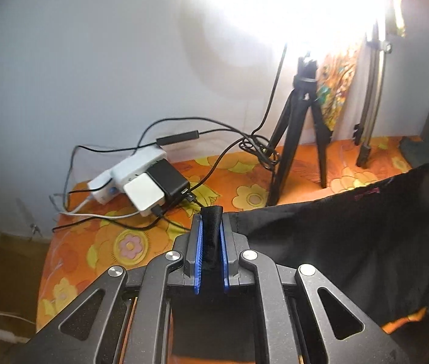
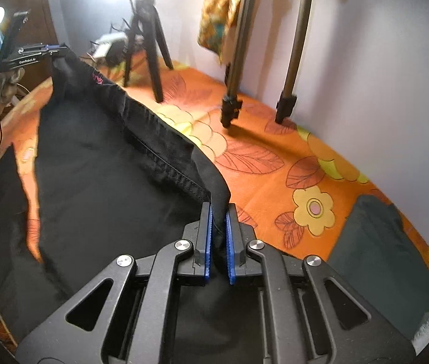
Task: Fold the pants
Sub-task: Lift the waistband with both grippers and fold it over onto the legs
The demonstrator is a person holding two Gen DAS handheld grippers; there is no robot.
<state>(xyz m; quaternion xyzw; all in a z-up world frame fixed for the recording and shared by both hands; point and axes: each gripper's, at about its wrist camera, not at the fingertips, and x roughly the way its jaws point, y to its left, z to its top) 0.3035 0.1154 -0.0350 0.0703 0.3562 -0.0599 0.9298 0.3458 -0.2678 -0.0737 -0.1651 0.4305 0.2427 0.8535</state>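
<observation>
So, early stage: black pants [image 2: 99,182] not folded yet, mostly spread over the orange flowered surface [image 2: 275,163], waistband edge lifted clear of it and strung between the two grippers. No fold crease visible, so judging by that the whole fold is left to do; only the pick-up of the two corners looks done.

Left gripper [image 1: 211,221]: fingers narrow, pinching a bunch of black cloth at one waistband corner, cloth poking out past the tips at 12 o'clock. Pants run off from it toward 3 o'clock in the left wrist view. Tilted down at the surface, raised above it.

Right gripper [image 2: 219,212]: fingers narrow too, clamped on the other corner, hem stitching just at 11 o'clock of the tips. Pointing steeply down.

In the right wrist view the left gripper sits at 10 o'clock, held by a gloved hand [image 2: 0,91], waistband sagging between the two.

Clutter: black tripod [image 1: 299,139] and chargers with cables [image 1: 150,182] at the far wall, near the pants but not touching. Grey cloth [image 2: 375,242] at 4 o'clock, apart.
</observation>
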